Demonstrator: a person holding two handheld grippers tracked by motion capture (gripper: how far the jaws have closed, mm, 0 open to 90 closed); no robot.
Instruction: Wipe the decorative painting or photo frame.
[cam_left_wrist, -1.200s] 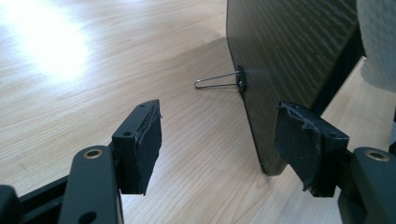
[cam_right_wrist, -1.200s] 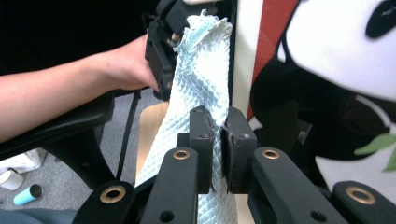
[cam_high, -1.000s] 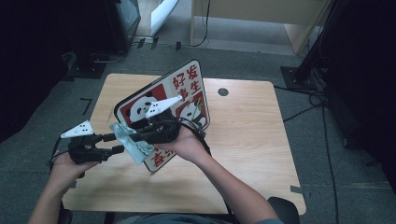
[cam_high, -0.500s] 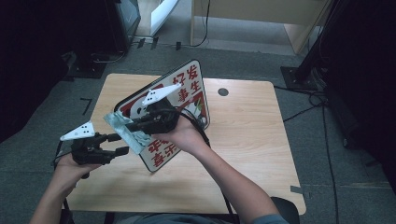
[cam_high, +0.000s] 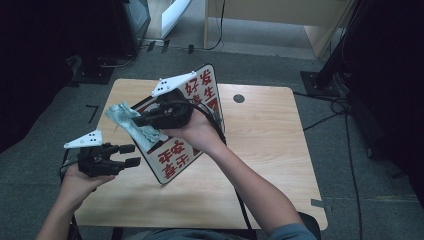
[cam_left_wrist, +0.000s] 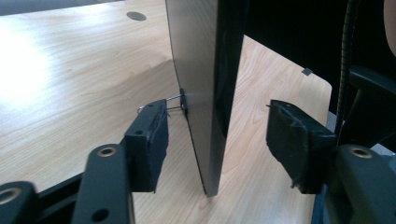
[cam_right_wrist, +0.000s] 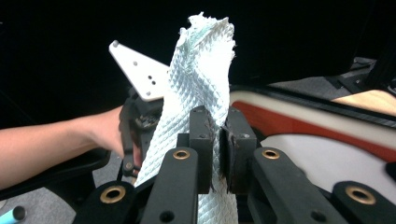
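Cloth (cam_high: 134, 126): pale, textured wipe, pinched between the pressed-together jaws of the right gripper (cam_high: 141, 120). In the right gripper view the cloth (cam_right_wrist: 198, 93) rises past the jaw tips and hangs below them, long axis across the jaws. It is held at the upper left edge of the sign's printed face, touching or just off it; which cannot be told.

Sign (cam_high: 185, 125): flat board, white with red border and red characters, standing tilted on the table with its lower corner toward the person. Seen edge-on in the left gripper view, the sign (cam_left_wrist: 201, 84) lies between the spread jaws of the left gripper (cam_left_wrist: 219, 140), neither pad touching it. A small wire clip (cam_left_wrist: 175, 101) sits on its near face.

Left gripper (cam_high: 129, 155): jaws apart, tips at the sign's lower left edge, below the cloth. Likely next: close to steady the board while the right hand, nearer the face, wipes.

Table (cam_high: 280, 150): light wood, a round hole (cam_high: 239, 98) beyond the sign.
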